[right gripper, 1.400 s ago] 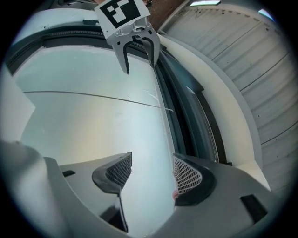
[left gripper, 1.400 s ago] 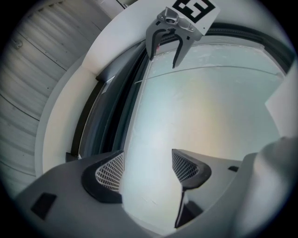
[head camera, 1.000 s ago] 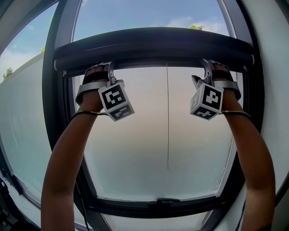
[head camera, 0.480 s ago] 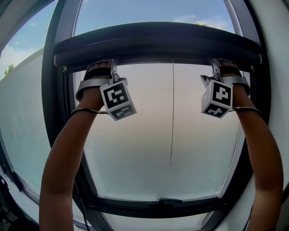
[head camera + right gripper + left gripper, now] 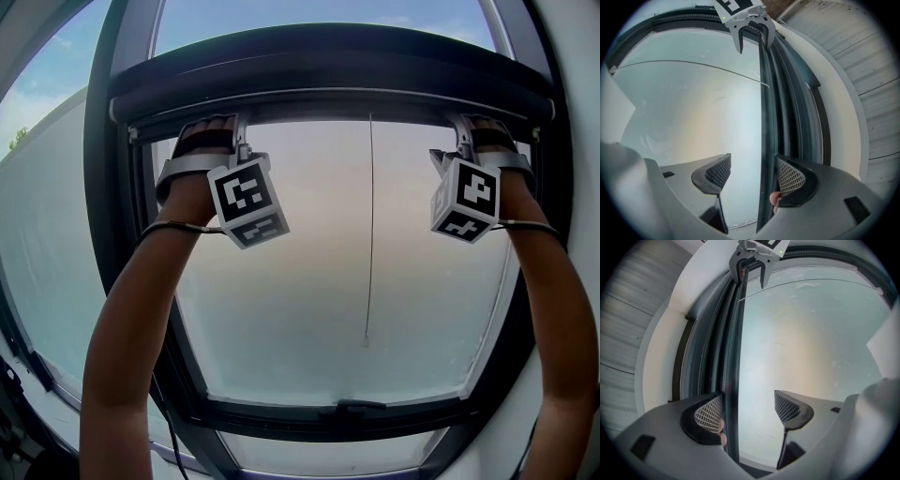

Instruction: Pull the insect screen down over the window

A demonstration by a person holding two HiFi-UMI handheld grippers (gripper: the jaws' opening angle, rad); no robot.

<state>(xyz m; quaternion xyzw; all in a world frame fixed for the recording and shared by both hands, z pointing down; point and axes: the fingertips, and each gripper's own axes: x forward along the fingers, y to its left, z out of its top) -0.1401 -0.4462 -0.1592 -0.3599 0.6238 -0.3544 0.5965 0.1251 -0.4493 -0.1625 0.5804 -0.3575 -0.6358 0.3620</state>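
At the top of the window, both hands were raised to the pull bar, just under the dark housing.

Left tongs: jaws wide apart, bar running between them close against one pad, not clamped.

Right tongs: likewise wide apart, bar beside its outer pad, nothing gripped. A fingertip showed next to the bar.

Change over the last second: both tongs sat slightly wider of the hanging cord than before, though this was possibly only head movement. The bar was no lower against the housing.

Judgement: the insect screen was still rolled up at the top, with none drawn over the pane. Hands were placed, but the pull itself had not yet begun.
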